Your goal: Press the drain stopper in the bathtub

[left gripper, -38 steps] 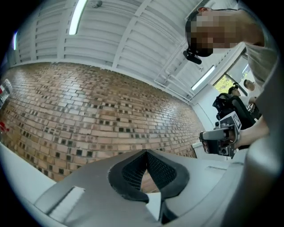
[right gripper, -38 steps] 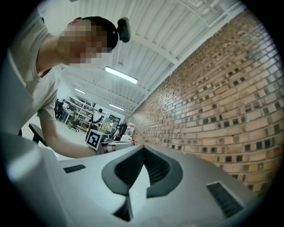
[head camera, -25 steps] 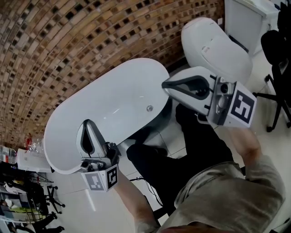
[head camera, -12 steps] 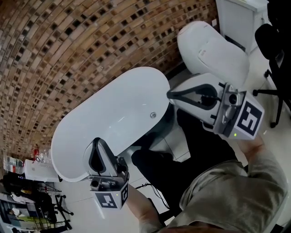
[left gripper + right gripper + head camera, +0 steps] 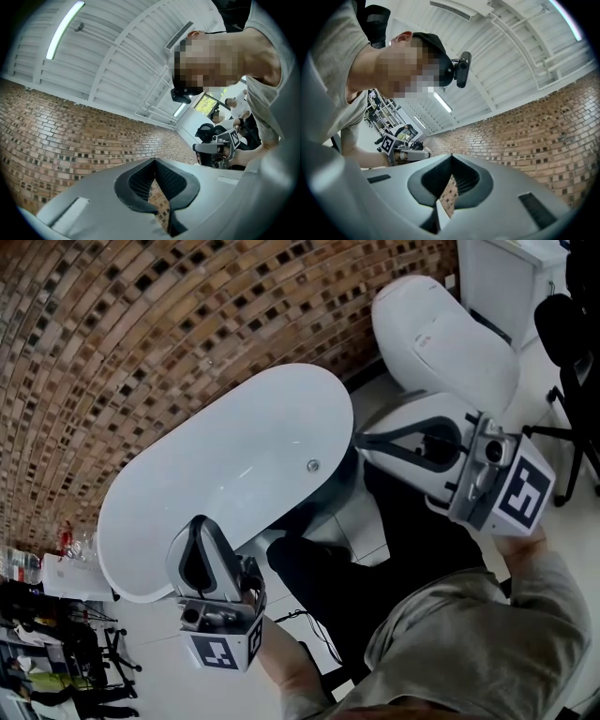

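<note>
Bright, even indoor light. A ceiling tube (image 5: 65, 29) in the left gripper view and a strip lamp (image 5: 442, 102) in the right gripper view are the visible sources. The white bathtub (image 5: 234, 446) carries a soft sheen. Wide-angle distortion bows the brick wall (image 5: 141, 324). The 2 gripper views darken to black at the corners, with the left gripper (image 5: 153, 161) and right gripper (image 5: 451, 157) blurred near the lens.

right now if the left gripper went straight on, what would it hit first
Most likely the brick wall: the left gripper sees only brick past its shut jaws. It seems aimed above the bathtub, though depth is unclear.
</note>
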Motion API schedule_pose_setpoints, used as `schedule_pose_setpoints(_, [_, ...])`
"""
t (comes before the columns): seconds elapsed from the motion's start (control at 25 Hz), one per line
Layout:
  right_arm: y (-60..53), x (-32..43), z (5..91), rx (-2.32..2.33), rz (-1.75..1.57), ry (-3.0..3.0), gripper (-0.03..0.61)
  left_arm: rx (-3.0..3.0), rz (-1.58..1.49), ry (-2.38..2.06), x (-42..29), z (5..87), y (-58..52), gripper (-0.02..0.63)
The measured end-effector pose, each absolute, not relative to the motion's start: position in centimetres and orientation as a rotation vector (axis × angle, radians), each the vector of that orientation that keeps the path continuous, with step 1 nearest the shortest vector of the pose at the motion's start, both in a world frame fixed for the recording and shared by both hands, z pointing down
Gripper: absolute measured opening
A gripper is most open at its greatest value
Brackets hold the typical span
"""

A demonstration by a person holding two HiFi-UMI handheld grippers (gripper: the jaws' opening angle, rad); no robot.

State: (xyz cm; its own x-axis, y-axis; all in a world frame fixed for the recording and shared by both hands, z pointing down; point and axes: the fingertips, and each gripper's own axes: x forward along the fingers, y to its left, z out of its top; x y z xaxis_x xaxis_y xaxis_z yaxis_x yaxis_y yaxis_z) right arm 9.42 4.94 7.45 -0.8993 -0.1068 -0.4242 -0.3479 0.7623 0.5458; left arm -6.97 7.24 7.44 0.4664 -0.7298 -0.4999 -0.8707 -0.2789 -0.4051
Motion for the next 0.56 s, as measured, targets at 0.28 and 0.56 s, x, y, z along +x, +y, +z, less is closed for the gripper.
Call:
schedule_pose_setpoints(0.28, [5.5, 9.28, 7.43, -0.341, 0.938, 2.585, 0.001, -2.062, 0.286, 1.318, -6.88, 7.17, 7.76, 0.006])
schedule_pose_setpoints(0.56, [5.67, 9.1, 7.76, -0.34, 0.966, 2.586, 0.001, -2.051, 0.279, 1.308, -6.61, 7.0, 7.94, 0.006])
